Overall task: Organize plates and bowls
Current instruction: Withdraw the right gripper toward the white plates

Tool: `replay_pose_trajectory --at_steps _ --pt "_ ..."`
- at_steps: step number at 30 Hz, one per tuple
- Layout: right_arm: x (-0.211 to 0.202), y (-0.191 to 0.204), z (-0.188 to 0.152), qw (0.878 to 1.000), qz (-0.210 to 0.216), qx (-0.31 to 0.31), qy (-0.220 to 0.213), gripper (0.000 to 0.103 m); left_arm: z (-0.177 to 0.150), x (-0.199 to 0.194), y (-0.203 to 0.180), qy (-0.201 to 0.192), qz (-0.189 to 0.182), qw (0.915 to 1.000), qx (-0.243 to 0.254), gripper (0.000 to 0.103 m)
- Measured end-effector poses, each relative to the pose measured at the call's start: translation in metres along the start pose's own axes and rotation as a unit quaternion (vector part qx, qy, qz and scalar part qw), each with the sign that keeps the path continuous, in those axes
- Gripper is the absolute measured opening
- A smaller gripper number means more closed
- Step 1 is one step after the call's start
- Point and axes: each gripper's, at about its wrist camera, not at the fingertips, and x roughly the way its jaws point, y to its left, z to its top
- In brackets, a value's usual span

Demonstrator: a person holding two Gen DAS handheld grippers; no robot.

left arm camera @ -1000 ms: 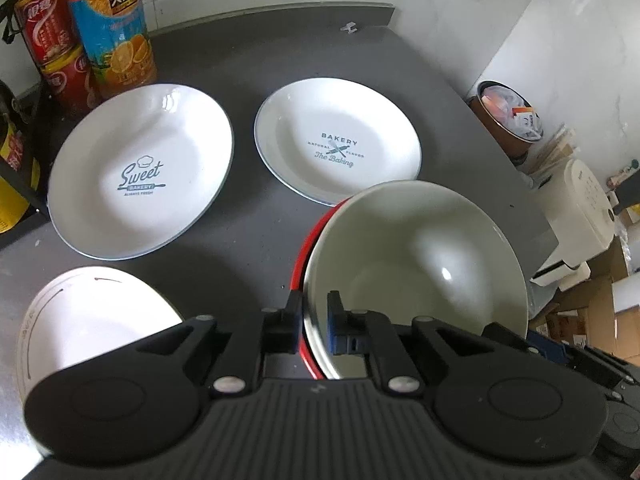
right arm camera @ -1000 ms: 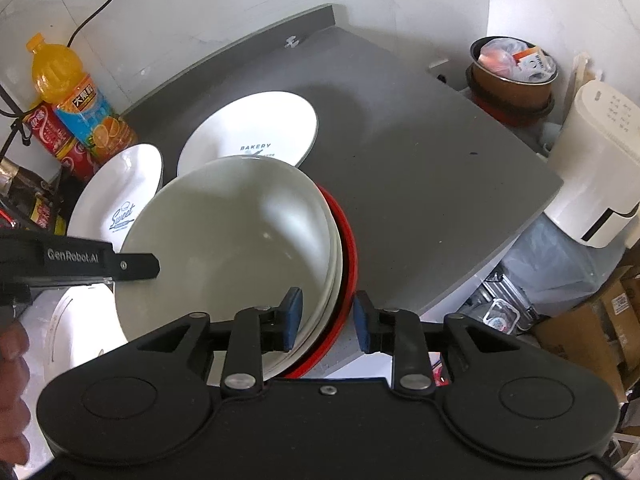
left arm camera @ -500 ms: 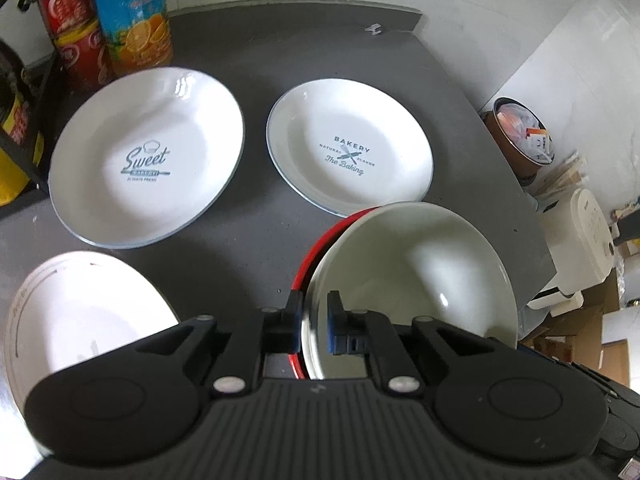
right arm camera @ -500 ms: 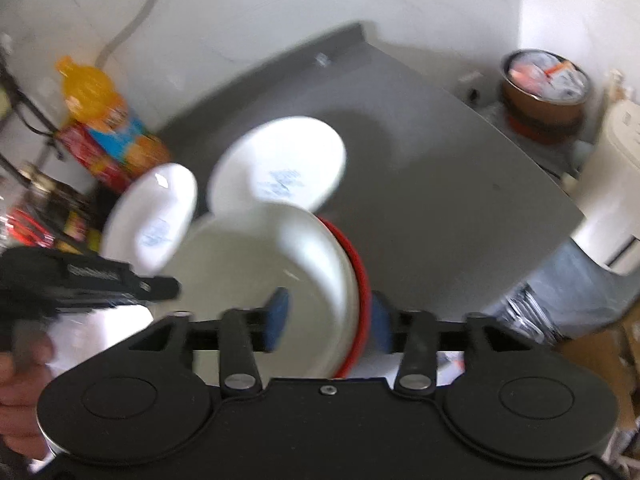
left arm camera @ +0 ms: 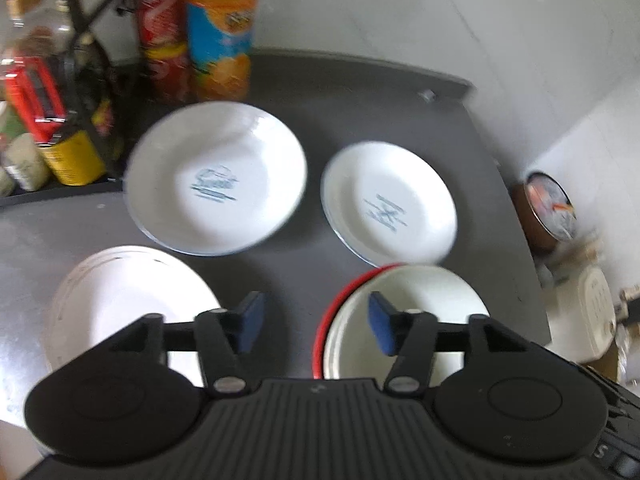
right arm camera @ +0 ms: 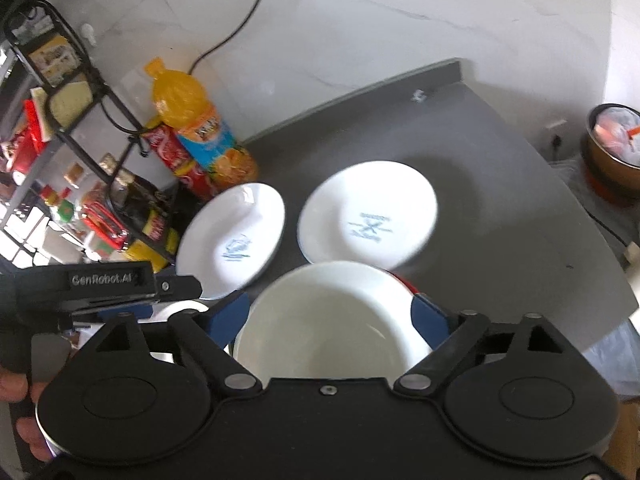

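Note:
A stack of white bowls with a red-rimmed one underneath (left arm camera: 404, 312) (right arm camera: 328, 320) rests on the dark counter (left arm camera: 288, 264) near its front edge. My left gripper (left arm camera: 314, 324) is open, just above and left of the stack. My right gripper (right arm camera: 330, 314) is open, its fingers spread on either side of the stack without touching it. Two white plates with blue print lie behind: the larger one (left arm camera: 216, 176) (right arm camera: 236, 236) at left, the smaller one (left arm camera: 388, 204) (right arm camera: 368, 216) at right. A plain white plate (left arm camera: 128, 304) lies at front left.
An orange juice bottle (left arm camera: 220, 32) (right arm camera: 200, 136), red cans (left arm camera: 164, 36) and a wire rack of jars (right arm camera: 68, 152) stand at the back left. The counter edge drops off at right, with a bin (right arm camera: 616, 148) and a white appliance (left arm camera: 592, 312) below.
Both grippers have opened and let go of the bowl stack, which now rests on the counter. Both have pulled back and up, showing more of the counter and bottles.

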Motion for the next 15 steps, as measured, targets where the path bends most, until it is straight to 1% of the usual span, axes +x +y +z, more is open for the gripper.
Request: replay_pose_trajectory --at_steps 2,5,7,11,15 --pt "0.000 0.004 0.005 1.000 0.016 -0.005 0.004 0.089 0.000 -0.007 0.005 -0.011 0.011 0.9998 -0.013 0.070" --pt "0.001 0.012 0.012 0.999 0.035 -0.016 0.010 0.092 -0.001 -0.018 0.014 -0.025 0.024 0.9988 -0.033 0.074" --pt "0.004 0.018 0.014 0.999 0.042 -0.022 0.018 0.092 -0.002 -0.026 0.020 -0.029 0.036 0.9979 -0.046 0.075" --pt "0.014 0.029 0.016 0.997 0.055 -0.037 0.045 0.093 -0.004 -0.039 0.035 -0.037 0.048 0.9955 -0.073 0.077" --pt "0.021 0.041 0.018 0.995 0.059 -0.062 0.060 0.094 -0.006 -0.045 0.051 -0.036 0.074 0.9916 -0.100 0.078"
